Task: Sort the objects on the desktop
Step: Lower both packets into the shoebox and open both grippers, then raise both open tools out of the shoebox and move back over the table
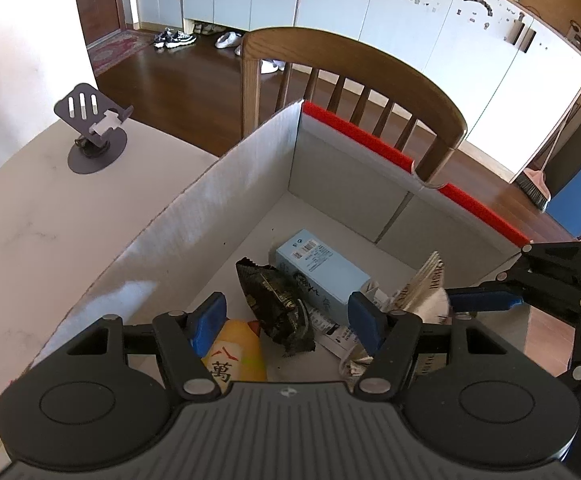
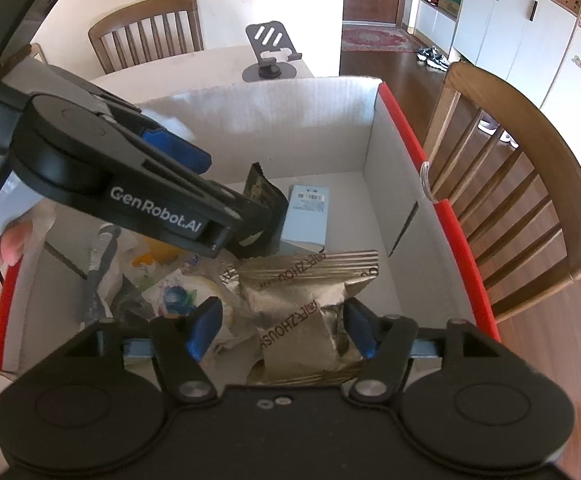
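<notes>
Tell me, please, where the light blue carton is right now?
The light blue carton lies inside the cardboard box, toward its far wall, right beside the dark snack packet.

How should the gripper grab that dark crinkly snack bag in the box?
Probably by its crimped top edge, coming from above. The dark snack bag lies tilted in the cardboard box, its flat sealed end sticking up toward the box's left wall, free of the light blue carton beside it. The open left gripper already hovers over it.
</notes>
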Motion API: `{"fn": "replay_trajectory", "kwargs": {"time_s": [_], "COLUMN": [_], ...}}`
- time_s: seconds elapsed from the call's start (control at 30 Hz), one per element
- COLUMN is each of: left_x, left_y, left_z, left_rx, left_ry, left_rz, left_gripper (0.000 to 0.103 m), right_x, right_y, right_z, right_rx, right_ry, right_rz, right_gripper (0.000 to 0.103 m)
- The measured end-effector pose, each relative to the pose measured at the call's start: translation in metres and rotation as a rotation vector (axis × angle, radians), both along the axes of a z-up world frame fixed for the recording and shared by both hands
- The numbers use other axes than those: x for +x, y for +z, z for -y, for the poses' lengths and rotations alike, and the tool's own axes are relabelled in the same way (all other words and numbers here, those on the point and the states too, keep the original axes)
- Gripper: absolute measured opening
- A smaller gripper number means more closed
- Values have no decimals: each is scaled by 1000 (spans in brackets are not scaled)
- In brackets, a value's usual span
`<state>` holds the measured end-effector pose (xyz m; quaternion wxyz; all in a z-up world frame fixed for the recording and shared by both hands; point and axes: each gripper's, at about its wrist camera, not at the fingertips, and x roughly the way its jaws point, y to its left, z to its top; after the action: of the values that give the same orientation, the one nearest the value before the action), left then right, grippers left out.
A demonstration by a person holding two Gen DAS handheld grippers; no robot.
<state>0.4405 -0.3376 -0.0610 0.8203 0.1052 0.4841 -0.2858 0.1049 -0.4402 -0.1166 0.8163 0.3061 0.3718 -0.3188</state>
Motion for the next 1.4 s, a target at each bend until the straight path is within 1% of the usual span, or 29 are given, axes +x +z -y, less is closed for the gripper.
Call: {"fn": "replay_trajectory", "kwargs": {"time_s": [0.4, 0.57, 0.83, 0.87, 0.9, 0.97, 1.23, 1.4], "left_x": [-22, -34, -55, -59, -61, -65, -91, -111], "left_y": [31, 41, 52, 54, 55, 58, 67, 74], "left_z": [-12, -20, -35, -38, -40, -45, -66, -78], "left_rx": [-29, -32, -61, -65, -70, -81, -120, -142], "left_ry": [6, 9, 18, 20, 20, 23, 19, 8], "left_rz": [24, 31, 26, 26, 26, 30, 31, 68], "left_gripper": [66, 66, 66, 67, 71, 74, 74, 74], "right_x": [-16, -21, -30, -31, -32, -35, -34, -33], "right_y": [23, 31, 42, 44, 45, 48, 56, 57], "right_z": [-8, -16, -28, -29, -30, -31, -44, -53], "right_rx": [-33, -46, -60, -60, -59, -56, -53, -41], "right_ry": [-7, 12, 22, 21, 20, 17, 18, -11], "right_rz": [45, 53, 84, 92, 101, 117, 149, 158], "right_gripper": [69, 71, 72, 72, 72, 72, 74, 74]}}
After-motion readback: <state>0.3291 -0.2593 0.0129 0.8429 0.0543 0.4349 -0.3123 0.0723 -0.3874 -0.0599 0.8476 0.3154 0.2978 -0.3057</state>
